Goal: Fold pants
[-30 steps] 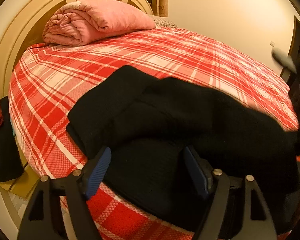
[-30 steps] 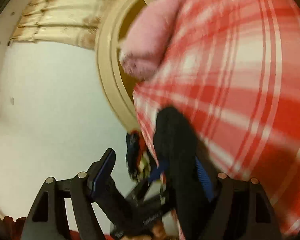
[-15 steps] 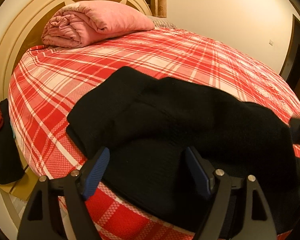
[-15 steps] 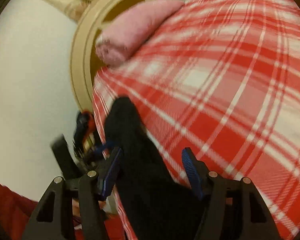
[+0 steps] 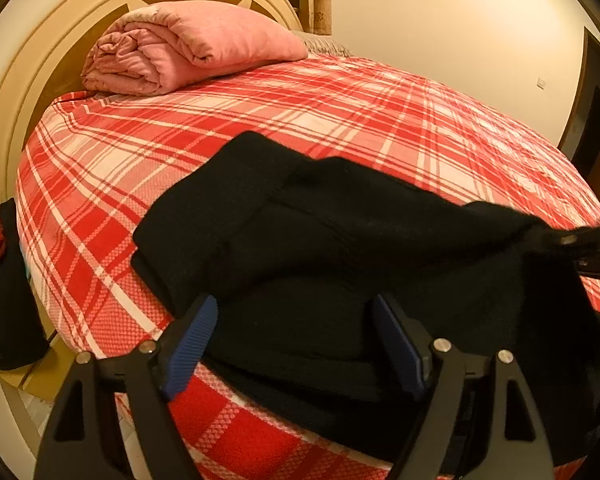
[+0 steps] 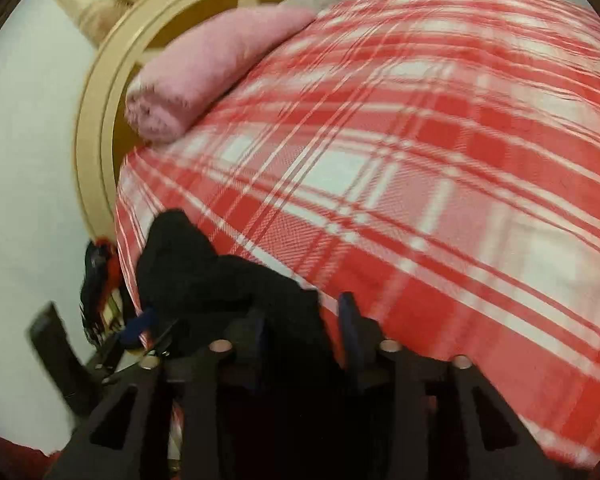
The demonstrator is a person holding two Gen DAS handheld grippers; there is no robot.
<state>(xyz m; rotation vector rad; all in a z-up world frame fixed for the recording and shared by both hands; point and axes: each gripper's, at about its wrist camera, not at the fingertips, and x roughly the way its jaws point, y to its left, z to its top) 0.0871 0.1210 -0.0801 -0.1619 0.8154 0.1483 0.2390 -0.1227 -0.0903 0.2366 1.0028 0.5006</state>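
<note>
Partly folded: pants (image 5: 340, 240) doubled on bed (image 5: 340, 112) ahead of spread left claw (image 5: 296, 344); right claw (image 6: 304, 336) pinching pants edge, final fold pending.

The black pants (image 5: 340, 248) are seen lying on a bed covered with a red and white plaid sheet (image 5: 260, 120), close to its near edge. They are already partly folded: an upper layer is laid diagonally over a lower one, with a thick doubled edge shown at the left. The fabric is dark, soft and matte, so seams are hard to make out. The right end is raised slightly off the sheet. In the right wrist view, the pants (image 6: 204, 272) are seen as a blurred, bunched ridge along the bed's edge.
</note>
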